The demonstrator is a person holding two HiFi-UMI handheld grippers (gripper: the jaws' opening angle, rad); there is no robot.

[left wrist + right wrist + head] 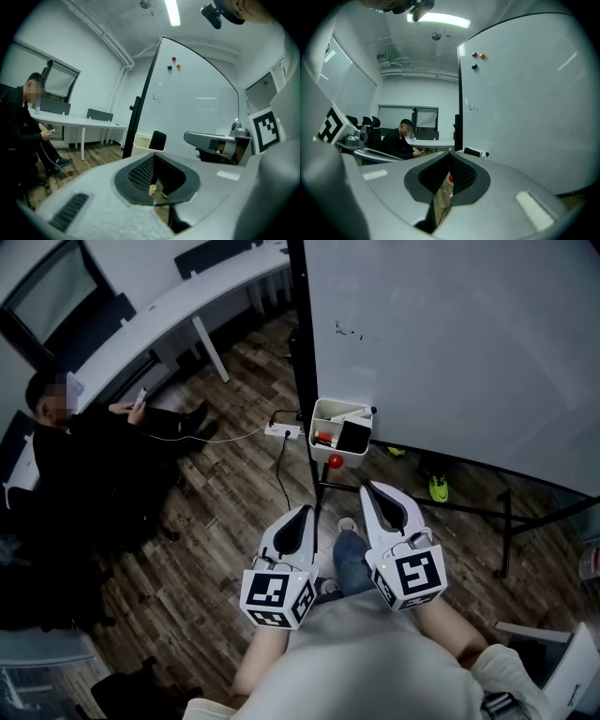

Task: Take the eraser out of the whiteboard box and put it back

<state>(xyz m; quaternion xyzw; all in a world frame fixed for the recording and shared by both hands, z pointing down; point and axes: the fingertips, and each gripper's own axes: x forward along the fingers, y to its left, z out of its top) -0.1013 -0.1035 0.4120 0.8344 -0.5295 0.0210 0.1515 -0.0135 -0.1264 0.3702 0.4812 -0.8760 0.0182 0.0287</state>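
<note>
Black rectangular eraser [352,436] stands in the right part of the white plastic whiteboard box [322,414], poking above its rim. Your left gripper [307,512] is below the box, a bit to its left, with its jaws pressed together and nothing between them. Your right gripper [367,487] is nearer, just below the box, also pressed together and empty. Neither touches the box. A small red ball [335,461] sits just under the box. A seated person in dark clothes [70,460] is well left of the box.

A dark wood-plank floor [216,521] spreads below a long white desk [159,320], window [58,82] and ceiling strip light [172,11].
</note>
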